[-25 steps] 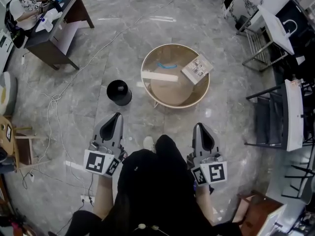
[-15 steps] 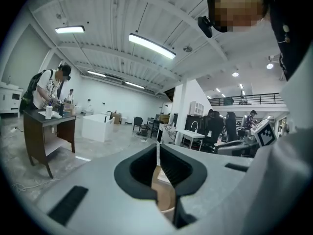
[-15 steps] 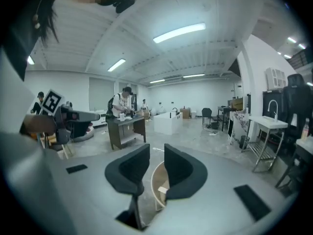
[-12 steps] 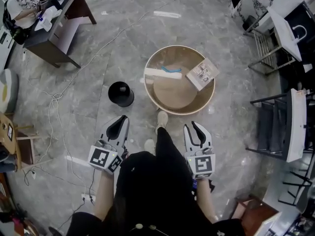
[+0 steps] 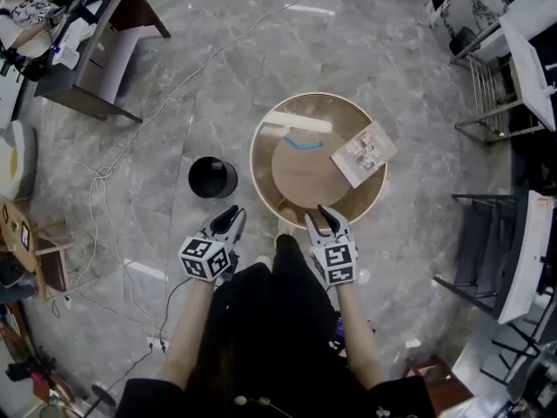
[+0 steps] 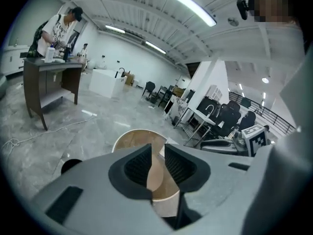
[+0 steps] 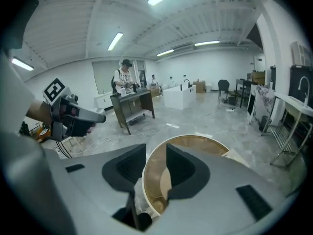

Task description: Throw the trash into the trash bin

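A round wooden table with a raised rim (image 5: 258, 165) carries a white strip (image 5: 300, 122), a small blue piece (image 5: 302, 144) and a printed flat box (image 5: 364, 153) lying over its right rim. The black trash bin (image 5: 212, 177) stands on the floor to the table's left. My left gripper (image 5: 230, 219) hovers between bin and table, open, with nothing between its pads (image 6: 138, 164). My right gripper (image 5: 324, 219) is at the table's near rim (image 7: 146, 180). Its jaws are opening and hold nothing.
Cables (image 5: 103, 174) trail over the grey marble floor at the left. A dark desk (image 5: 96, 50) with a person at it stands far left. Chairs and metal racks (image 5: 496, 251) line the right side. My shoe (image 5: 286, 209) is by the table's front edge.
Both grippers have moved forward and down from beside my body to the table's near edge. The right jaws have opened. The left jaws now stand apart too.
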